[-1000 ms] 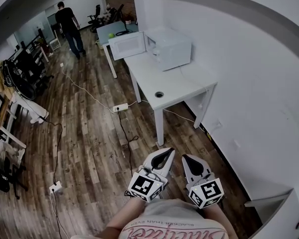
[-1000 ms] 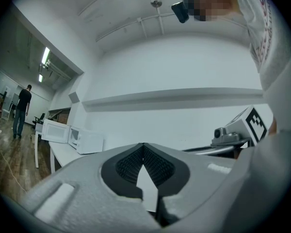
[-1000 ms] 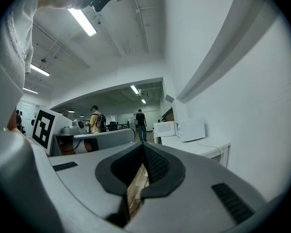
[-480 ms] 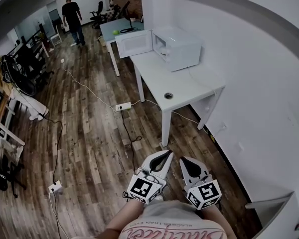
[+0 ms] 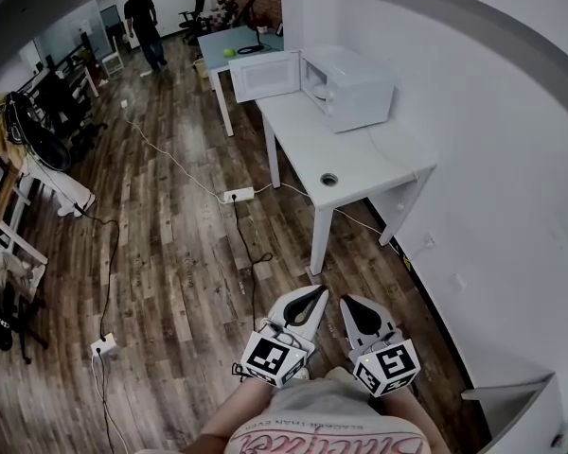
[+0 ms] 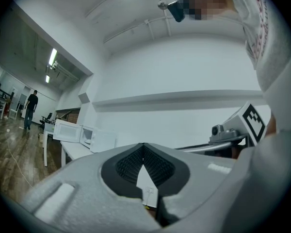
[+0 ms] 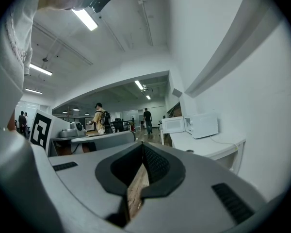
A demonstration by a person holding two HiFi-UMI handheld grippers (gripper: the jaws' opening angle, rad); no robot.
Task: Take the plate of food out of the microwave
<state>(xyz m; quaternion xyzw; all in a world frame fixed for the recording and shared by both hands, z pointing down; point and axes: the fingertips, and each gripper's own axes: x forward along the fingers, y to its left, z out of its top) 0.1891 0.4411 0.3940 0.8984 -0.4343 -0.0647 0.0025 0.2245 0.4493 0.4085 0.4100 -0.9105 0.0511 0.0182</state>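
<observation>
The white microwave (image 5: pixel 352 85) stands at the far end of a white table (image 5: pixel 355 159) by the wall, its door (image 5: pixel 265 74) swung open to the left. I cannot see a plate in its dark opening. Both grippers hover low over the wooden floor, well short of the table and pointing towards it. My left gripper (image 5: pixel 317 292) is shut with nothing in it, and so is my right gripper (image 5: pixel 348 301). The left gripper view shows the microwave (image 6: pixel 101 140) far off past the closed tips (image 6: pixel 143 145). In the right gripper view the microwave (image 7: pixel 203 125) lies right of the closed tips (image 7: pixel 143 144).
The table has a round cable hole (image 5: pixel 328 179). A power strip (image 5: pixel 239 195) and cables lie on the floor left of the table leg. A second desk (image 5: pixel 232 43) stands behind, a person (image 5: pixel 144 15) walks far off, and a white wall runs along the right.
The table and microwave have come nearer and shifted right in the head view. Both grippers stay shut, side by side. The distant person has walked further away.
</observation>
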